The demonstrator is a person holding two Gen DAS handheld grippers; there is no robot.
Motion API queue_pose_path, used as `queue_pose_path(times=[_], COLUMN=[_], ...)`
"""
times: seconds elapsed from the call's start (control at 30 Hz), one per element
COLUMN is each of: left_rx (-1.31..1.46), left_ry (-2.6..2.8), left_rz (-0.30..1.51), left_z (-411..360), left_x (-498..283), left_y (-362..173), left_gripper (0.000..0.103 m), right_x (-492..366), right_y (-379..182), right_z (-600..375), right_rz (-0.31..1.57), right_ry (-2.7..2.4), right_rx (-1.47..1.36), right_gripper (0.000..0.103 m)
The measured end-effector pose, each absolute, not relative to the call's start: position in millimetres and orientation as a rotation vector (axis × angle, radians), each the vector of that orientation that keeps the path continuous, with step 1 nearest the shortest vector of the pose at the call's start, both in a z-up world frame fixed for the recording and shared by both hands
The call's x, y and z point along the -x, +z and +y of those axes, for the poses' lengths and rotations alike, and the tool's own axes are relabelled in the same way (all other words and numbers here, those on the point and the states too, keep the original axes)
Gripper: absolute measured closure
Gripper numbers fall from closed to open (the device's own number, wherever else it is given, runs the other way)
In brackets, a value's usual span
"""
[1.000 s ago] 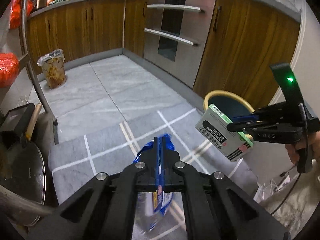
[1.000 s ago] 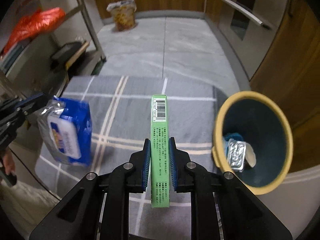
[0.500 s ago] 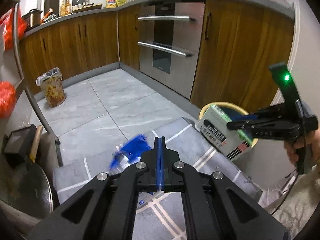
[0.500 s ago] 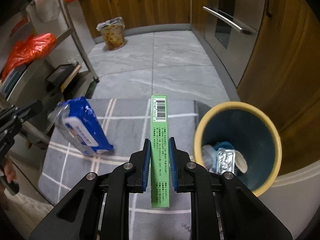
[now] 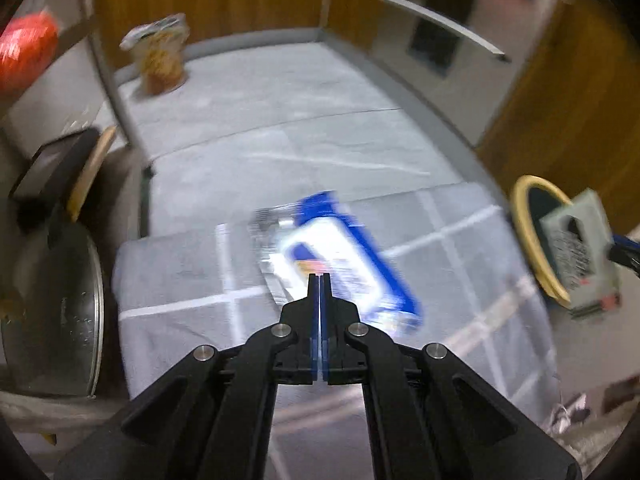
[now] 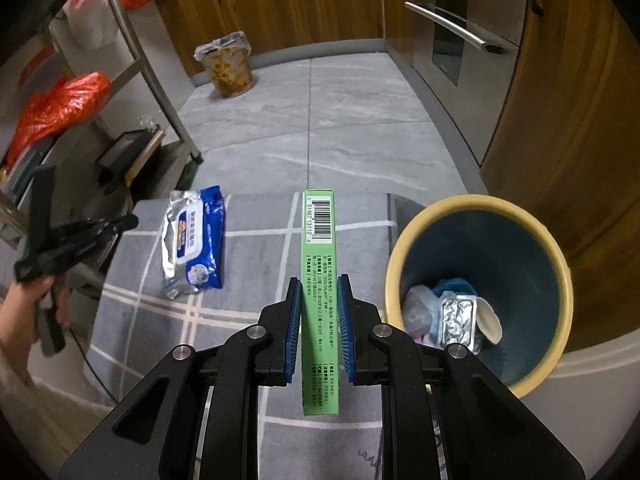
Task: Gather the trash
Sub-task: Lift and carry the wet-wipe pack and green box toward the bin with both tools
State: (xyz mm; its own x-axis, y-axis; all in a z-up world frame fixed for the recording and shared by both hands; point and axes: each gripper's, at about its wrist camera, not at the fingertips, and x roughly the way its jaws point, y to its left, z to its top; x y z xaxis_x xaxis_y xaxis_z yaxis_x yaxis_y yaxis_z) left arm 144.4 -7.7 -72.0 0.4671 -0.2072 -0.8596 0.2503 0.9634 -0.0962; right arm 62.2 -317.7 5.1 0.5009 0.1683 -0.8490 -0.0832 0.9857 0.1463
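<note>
A blue and silver wipes packet (image 6: pixel 195 243) lies flat on the grey checked mat (image 6: pixel 260 240); in the left wrist view the packet (image 5: pixel 340 264) is blurred, just beyond the fingertips. My left gripper (image 5: pixel 319 280) is shut and empty above the mat; it also shows in the right wrist view (image 6: pixel 132 222), apart from the packet. My right gripper (image 6: pixel 319 284) is shut on a green box (image 6: pixel 319 280), held on edge above the mat, left of the yellow-rimmed bin (image 6: pixel 400 248). The bin (image 5: pixel 520 208) holds foil and other trash (image 6: pixel 456 316).
A bagged waste bin (image 6: pixel 228 64) stands on the tiled floor by the wooden cabinets. A metal rack (image 6: pixel 132 40) with red bags (image 6: pixel 60 108) is at the left. A pan lid (image 5: pixel 60 308) lies left of the mat. An oven front (image 6: pixel 460 32) is at the right.
The wipes packet has left my left gripper and now lies on the mat. My left gripper has shut empty and pulled back left. The right gripper with the box has barely moved.
</note>
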Motion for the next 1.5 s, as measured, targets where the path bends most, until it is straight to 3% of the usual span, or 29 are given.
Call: queue_pose_path(times=[0.13, 0.27, 0.4, 0.57, 0.63, 0.67, 0.77, 0.9, 1.5], left_rx=[0.011, 0.04, 0.008, -0.009, -0.011, -0.015, -0.075, -0.091, -0.214], left_ry=[-0.239, -0.238, -0.252, -0.254, -0.265, -0.278, -0.283, -0.284, -0.407], left_rz=[1.06, 1.046, 1.064, 1.086, 1.089, 1.089, 1.075, 1.061, 0.841], left_z=[15.0, 17.1, 5.4, -1.0, -2.4, -3.3, -10.3, -11.4, -68.3], left_x=[-175.7, -200.2, -219.2, -229.9, -230.9, -231.8, -227.3, -220.9, -129.2], left_y=[-90.3, -103.1, -118.9, -134.5, -135.1, -135.0, -132.7, -125.6, -24.3], left_gripper=[0.095, 0.069, 0.066, 0.066, 0.072, 0.081, 0.083, 0.093, 0.096], right_x=[-68.5, -75.4, -78.8, -83.3, -84.6, -84.8, -84.6, -82.0, -72.7], right_y=[-0.4, -8.1, -15.7, -23.6, -24.5, -24.5, -23.7, -22.7, -2.6], right_z=[-315.7, -313.1, -314.0, -320.3, -320.6, -320.0, -316.2, -314.5, -319.9], right_rz=[1.046, 1.067, 1.088, 1.106, 1.108, 1.107, 1.105, 1.099, 1.024], right_ry=[0.161, 0.17, 0.172, 0.159, 0.161, 0.163, 0.172, 0.172, 0.14], right_rx=[-0.076, -0.069, -0.059, -0.075, -0.084, -0.085, -0.078, -0.056, -0.052], right_gripper=[0.084, 0.084, 0.084, 0.084, 0.084, 0.084, 0.084, 0.084, 0.084])
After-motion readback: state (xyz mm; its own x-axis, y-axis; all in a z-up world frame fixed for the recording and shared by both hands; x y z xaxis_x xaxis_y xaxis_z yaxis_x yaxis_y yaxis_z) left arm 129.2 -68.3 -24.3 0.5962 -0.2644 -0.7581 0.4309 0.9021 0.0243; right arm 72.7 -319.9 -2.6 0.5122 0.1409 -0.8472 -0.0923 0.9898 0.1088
